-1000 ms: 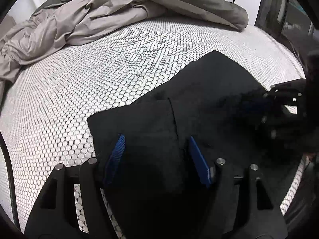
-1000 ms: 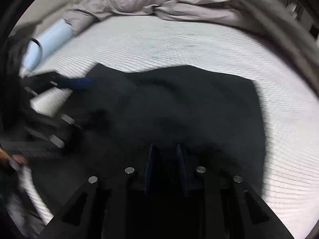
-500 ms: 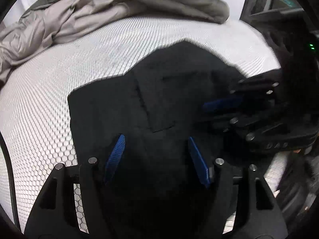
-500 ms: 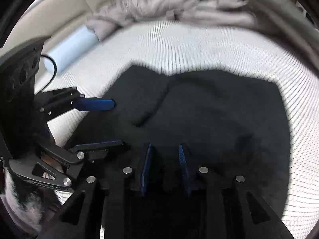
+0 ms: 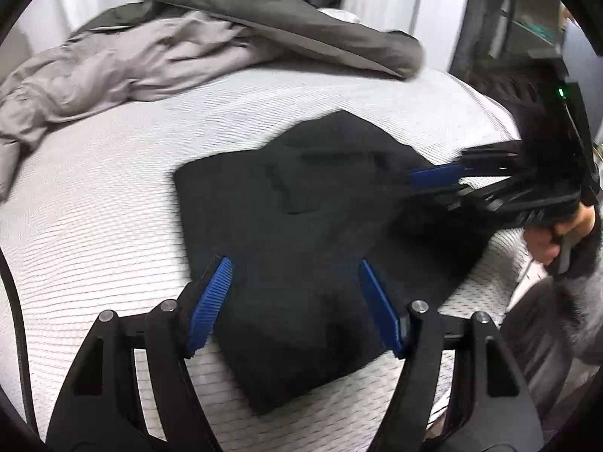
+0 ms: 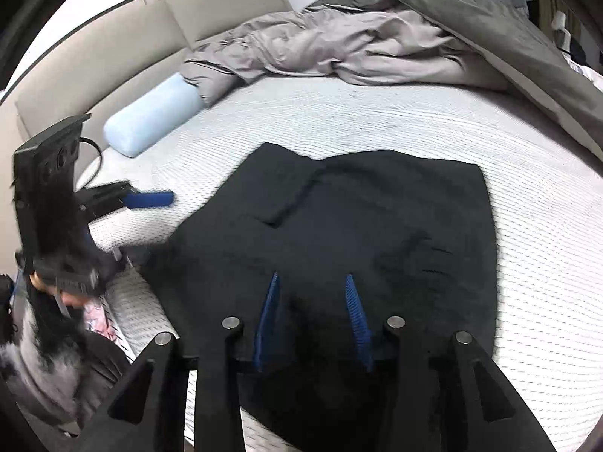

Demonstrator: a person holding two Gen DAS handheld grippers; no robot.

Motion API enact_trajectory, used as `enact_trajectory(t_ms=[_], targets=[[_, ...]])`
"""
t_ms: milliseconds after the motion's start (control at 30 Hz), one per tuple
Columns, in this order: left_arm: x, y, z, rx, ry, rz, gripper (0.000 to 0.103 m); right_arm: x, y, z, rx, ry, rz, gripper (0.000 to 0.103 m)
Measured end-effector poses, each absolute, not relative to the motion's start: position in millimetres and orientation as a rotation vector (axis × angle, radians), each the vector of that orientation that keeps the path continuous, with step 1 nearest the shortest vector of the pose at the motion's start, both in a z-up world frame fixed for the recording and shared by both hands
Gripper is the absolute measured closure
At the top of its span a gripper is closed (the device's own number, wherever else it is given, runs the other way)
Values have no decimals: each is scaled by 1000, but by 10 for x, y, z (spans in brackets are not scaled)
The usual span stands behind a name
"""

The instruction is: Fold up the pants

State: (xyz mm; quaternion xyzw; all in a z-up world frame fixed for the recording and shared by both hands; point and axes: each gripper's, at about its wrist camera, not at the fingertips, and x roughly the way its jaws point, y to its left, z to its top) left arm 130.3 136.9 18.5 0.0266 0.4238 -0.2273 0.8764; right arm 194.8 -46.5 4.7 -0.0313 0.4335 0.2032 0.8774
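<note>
The black pants (image 6: 339, 233) are laid folded on the bed (image 6: 546, 263); their long way cannot be told. Nothing is held: the left claw (image 5: 294, 301) is wide, the right claw (image 6: 312, 316) has just been opened.

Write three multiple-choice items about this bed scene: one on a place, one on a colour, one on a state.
1. Where do the black pants lie?
A. on the white mattress
B. on the grey duvet
C. on the floor

2. What colour is the bolster pillow?
A. red
B. light blue
C. black

3. How does the right gripper stand?
A. shut on the pants
B. shut on the duvet
C. open, nothing between its fingers

Key: 1 A, white cover shows around the pants; 2 B, pale blue roll beside the headboard; 3 C, its fingers have just been opening and stand apart above the cloth.
</note>
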Motion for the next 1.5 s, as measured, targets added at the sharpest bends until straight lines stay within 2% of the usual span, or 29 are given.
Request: enact_trajectory(t_ms=[100,233,400,467,500,667,800,1033,1333,1500], targets=[[1348,1135,-106,108,978,-536,36,2021,-280,-235,-149,990,432,65],[1248,1250,-130,148,964,-545,36,1887,-501,-341,-254,993,363,66],[1101,1401,-134,119,965,-532,34,1652,-934,-193,-194,943,345,66],[1114,1386,-106,147,970,-519,32,1577,-1044,-182,-183,939,334,56],[1114,1372,-80,149,969,-516,32,1595,-1111,-198,-151,952,347,55],[1083,1436,154,19,901,-547,33,1404,-1500,21,80,916,397,55],[1116,1383,204,-55,880,-572,33,1495,-1597,-110,234,950,465,55],[1138,848,49,101,927,-590,32,1642,-1459,-172,266,976,466,55],[1101,809,23,105,933,-592,31,1683,-1397,-149,293,953,490,55],[1113,810,5,117,932,-596,30,1720,-1367,-225,361,1005,557,55]])
